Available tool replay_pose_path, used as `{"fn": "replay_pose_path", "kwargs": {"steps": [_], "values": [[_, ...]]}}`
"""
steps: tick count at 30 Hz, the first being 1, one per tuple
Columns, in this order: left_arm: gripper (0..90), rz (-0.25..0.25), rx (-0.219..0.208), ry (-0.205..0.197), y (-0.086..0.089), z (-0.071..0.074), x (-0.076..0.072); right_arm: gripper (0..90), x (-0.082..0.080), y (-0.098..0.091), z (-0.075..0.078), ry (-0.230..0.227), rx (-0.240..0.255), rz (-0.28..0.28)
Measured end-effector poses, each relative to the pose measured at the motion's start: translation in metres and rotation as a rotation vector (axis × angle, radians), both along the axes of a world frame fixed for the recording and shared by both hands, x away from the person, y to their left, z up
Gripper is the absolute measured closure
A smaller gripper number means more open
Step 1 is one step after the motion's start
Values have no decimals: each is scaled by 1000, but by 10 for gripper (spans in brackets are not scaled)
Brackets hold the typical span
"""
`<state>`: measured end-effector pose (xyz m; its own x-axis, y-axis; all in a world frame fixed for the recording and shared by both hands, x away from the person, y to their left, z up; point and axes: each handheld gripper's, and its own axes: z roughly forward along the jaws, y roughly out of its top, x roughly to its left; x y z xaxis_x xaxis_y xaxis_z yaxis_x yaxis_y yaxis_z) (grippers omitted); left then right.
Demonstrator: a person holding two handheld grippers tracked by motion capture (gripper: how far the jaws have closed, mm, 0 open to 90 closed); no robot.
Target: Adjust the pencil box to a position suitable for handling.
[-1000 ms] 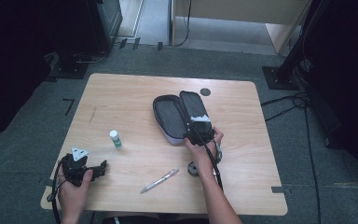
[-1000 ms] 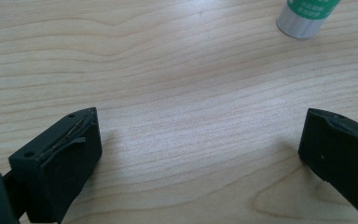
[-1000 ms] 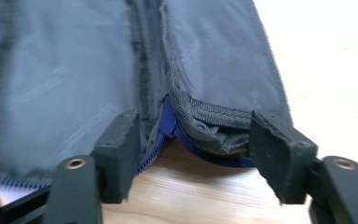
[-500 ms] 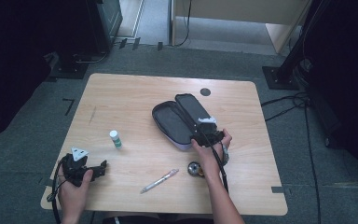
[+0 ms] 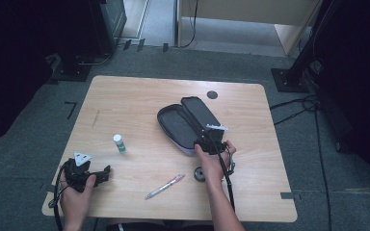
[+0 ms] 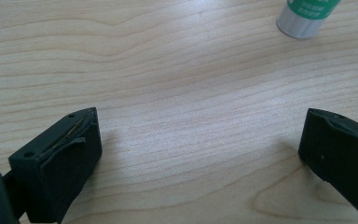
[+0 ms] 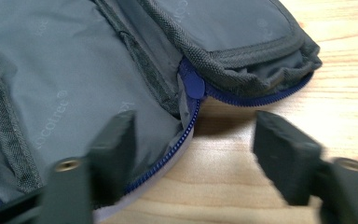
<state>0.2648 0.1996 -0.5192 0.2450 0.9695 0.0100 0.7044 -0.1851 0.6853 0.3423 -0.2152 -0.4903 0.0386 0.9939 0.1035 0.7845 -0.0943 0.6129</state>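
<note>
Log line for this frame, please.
right gripper: open, jaws just closing, at open pencil case edge | left gripper: open, resting on table | pen: untouched

Left hand-held gripper jaws wide apart (nothing between), wooden table, green-labelled bottle beyond.

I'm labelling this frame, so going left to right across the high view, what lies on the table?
Left gripper → small white bottle with green label → pale pen → open dark grey zip pouch → round dark table grommet.
</note>
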Motion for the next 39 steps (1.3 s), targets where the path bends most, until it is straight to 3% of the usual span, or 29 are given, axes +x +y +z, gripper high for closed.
{"fn": "replay_pose_path", "kwargs": {"steps": [1,2,6,7,10,16,19,20,21,22,24,26,28,30,31,39], "values": [[0,0,0,0,0,0,0,384,0,0,0,0,0,0],[0,0,0,0,0,0,0,467,1,0,0,-8,5,12],[0,0,0,0,0,0,0,567,1,-1,0,-21,-1,30],[0,0,0,0,0,0,0,653,1,-2,1,-38,-36,52],[0,0,0,0,0,0,0,712,3,-5,2,-50,-66,76],[0,0,0,0,0,0,0,644,6,-14,0,-89,-101,102],[0,0,0,0,0,0,0,516,-1,-15,5,-87,-65,68],[0,0,0,0,0,0,0,516,-1,-15,5,-87,-65,68],[0,0,0,0,0,0,0,436,-6,-13,5,-82,-18,52],[0,0,0,0,0,0,0,436,-6,-13,5,-82,-18,52],[0,0,0,0,0,0,0,396,-9,-11,6,-64,47,39],[0,0,0,0,0,0,0,375,-10,-9,6,-42,73,25],[0,0,0,0,0,0,0,384,-9,-7,5,-31,91,20],[0,-3,1,0,0,0,0,439,-7,-7,3,-18,68,15],[0,-4,1,0,0,0,0,515,-4,-8,0,-13,73,14],[0,-6,2,0,0,0,0,675,0,-16,-5,-14,31,9]]}}
